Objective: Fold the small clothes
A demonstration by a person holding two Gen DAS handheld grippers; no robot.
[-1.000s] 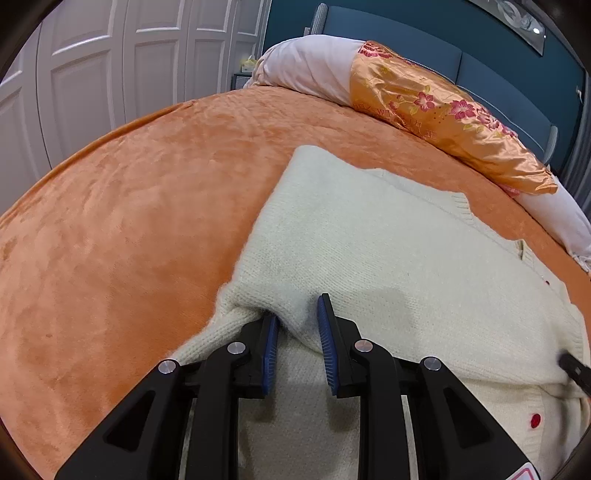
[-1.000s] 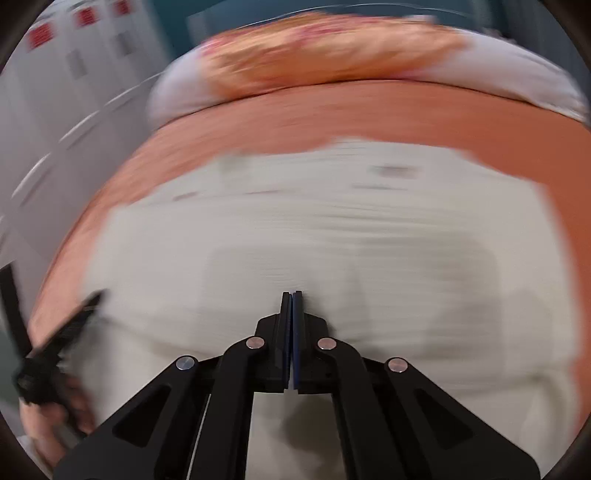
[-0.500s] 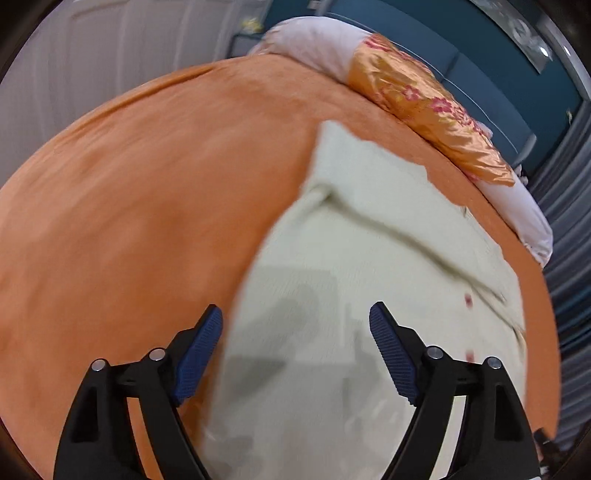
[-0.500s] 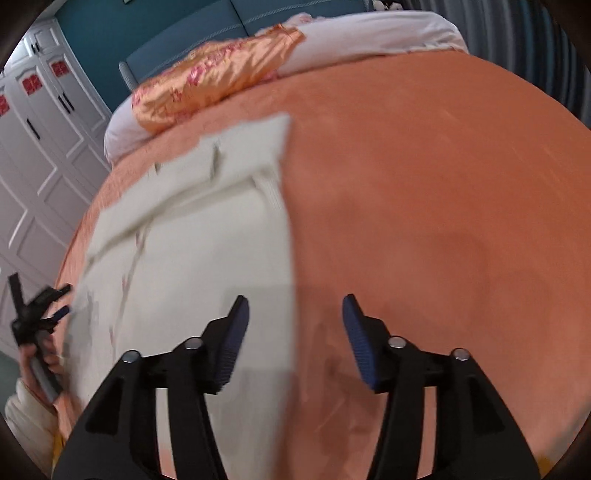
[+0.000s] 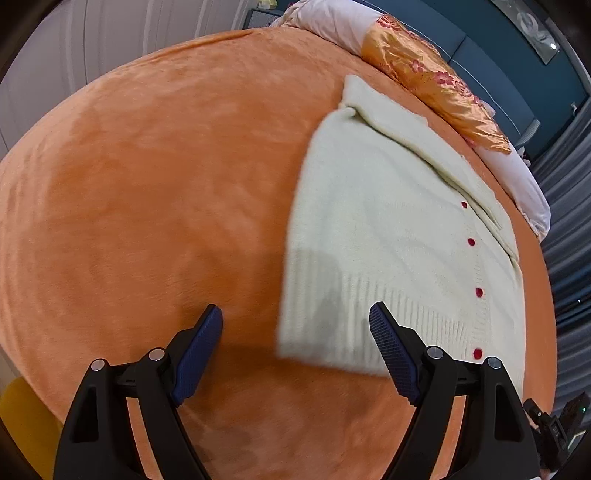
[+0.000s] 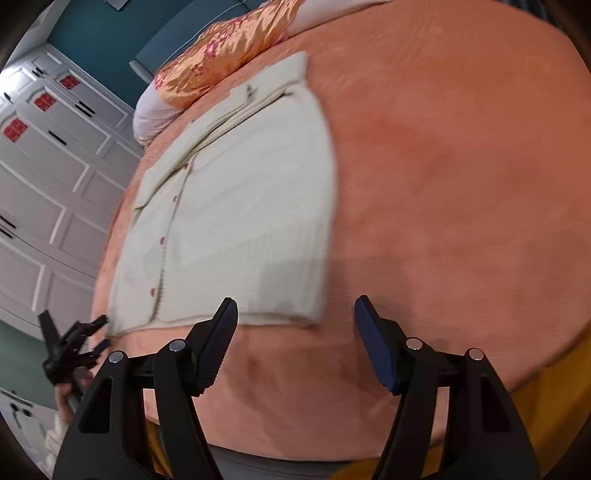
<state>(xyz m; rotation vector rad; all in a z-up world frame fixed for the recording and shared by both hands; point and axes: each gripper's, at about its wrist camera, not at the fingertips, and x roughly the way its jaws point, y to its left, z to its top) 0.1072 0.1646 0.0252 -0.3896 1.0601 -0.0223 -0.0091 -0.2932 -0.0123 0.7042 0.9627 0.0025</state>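
Observation:
A cream knitted cardigan (image 5: 388,221) with red buttons lies flat on the orange bedspread (image 5: 147,184), a sleeve folded across its chest. My left gripper (image 5: 295,314) hangs open above its ribbed hem at the near left corner, holding nothing. In the right wrist view the same cardigan (image 6: 240,203) lies left of centre. My right gripper (image 6: 295,306) hovers over its near right corner, jaws opening, with no cloth pinched between the pads. The left gripper (image 6: 101,332), held by a hand, shows at that view's lower left edge.
An orange flowered satin pillow (image 5: 436,85) and a pale pillow (image 5: 325,18) lie at the head of the bed against a blue headboard. White wardrobe doors (image 6: 48,184) stand beside the bed. Grey curtains (image 5: 569,221) hang on the far side. Bare bedspread (image 6: 443,184) surrounds the cardigan.
Both grippers have let go of the cardigan and opened wide. They pulled back to the hem, the left toward its left corner, the right toward its right corner. The cardigan now lies flat.

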